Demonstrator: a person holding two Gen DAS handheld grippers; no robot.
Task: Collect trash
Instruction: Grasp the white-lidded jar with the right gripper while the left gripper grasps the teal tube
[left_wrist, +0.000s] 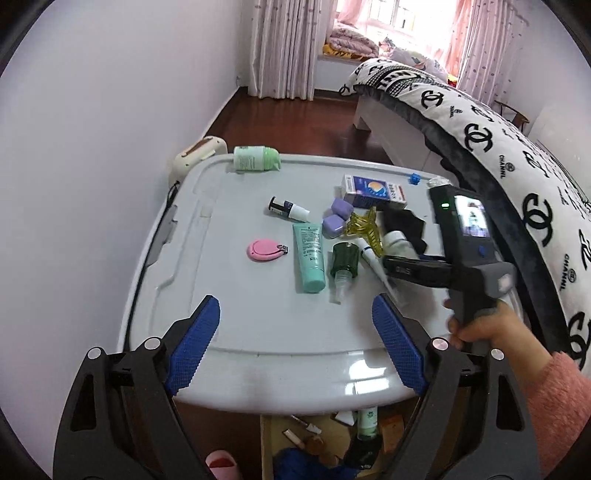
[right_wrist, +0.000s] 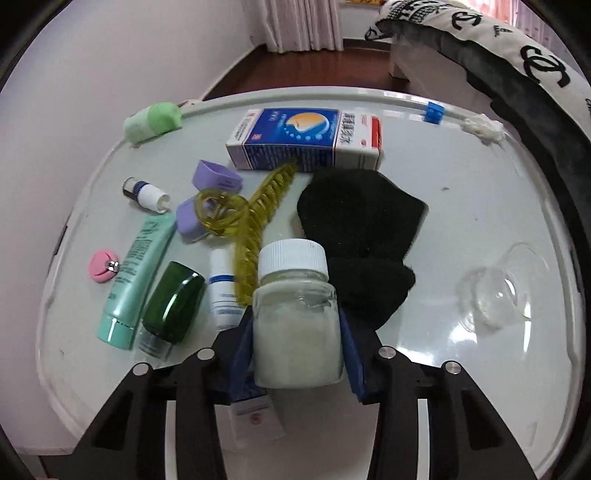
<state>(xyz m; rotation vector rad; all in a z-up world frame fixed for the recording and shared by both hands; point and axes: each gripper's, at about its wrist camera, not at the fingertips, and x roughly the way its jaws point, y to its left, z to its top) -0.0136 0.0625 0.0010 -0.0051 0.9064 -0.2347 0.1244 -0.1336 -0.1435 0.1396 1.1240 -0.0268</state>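
Note:
My right gripper (right_wrist: 297, 339) is shut on a white screw-cap bottle (right_wrist: 297, 317), held upright just above the grey lid (right_wrist: 461, 206). The bottle also shows in the left wrist view (left_wrist: 399, 245), with the right gripper's body beside it. My left gripper (left_wrist: 295, 325) is open and empty over the lid's near edge (left_wrist: 280, 339). On the lid lie a teal tube (right_wrist: 135, 280), a green bottle (right_wrist: 173, 306), a white tube (right_wrist: 221, 288), a yellow hair claw (right_wrist: 247, 221), a black sock (right_wrist: 365, 236) and a blue-white box (right_wrist: 306, 138).
A pale green bottle (right_wrist: 153, 122), a small dark vial (right_wrist: 146, 194), purple cases (right_wrist: 216, 181), a pink clipper (right_wrist: 103, 271) and clear plastic wrap (right_wrist: 498, 291) also lie on the lid. A bed (left_wrist: 517, 155) stands to the right. A cardboard box of discarded items (left_wrist: 332, 435) sits below the lid's near edge.

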